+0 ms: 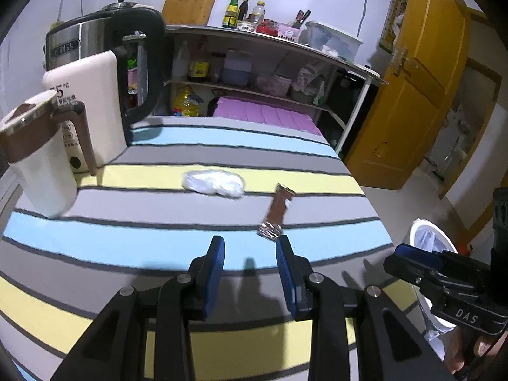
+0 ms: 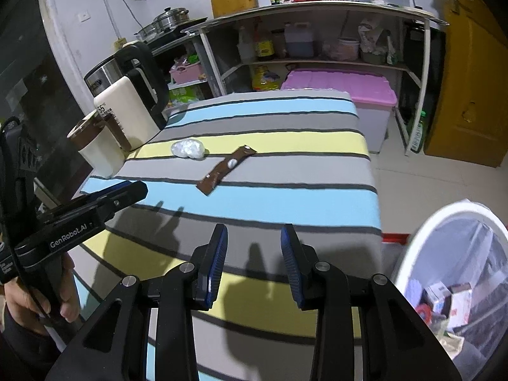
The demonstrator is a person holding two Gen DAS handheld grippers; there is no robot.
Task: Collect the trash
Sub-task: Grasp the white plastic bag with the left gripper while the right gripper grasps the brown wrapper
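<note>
A brown snack wrapper (image 1: 275, 212) lies on the striped table (image 1: 158, 241), just beyond my left gripper (image 1: 250, 249), which is open and empty. A crumpled clear plastic bag (image 1: 213, 183) lies farther back. In the right wrist view the wrapper (image 2: 226, 169) and plastic bag (image 2: 188, 148) lie mid-table, well ahead of my right gripper (image 2: 254, 238), open and empty above the table's near part. A white trash bin (image 2: 457, 273) with a liner and some rubbish stands on the floor to the right of the table; it also shows in the left wrist view (image 1: 428, 247).
A white and brown jug (image 1: 38, 155), a white kettle (image 1: 92, 111) and a steel kettle (image 1: 104, 41) stand at the table's left. A shelf rack (image 2: 317, 31) with bottles and a pink-lidded box (image 2: 343, 85) stand behind. A yellow door (image 1: 409, 95) is to the right.
</note>
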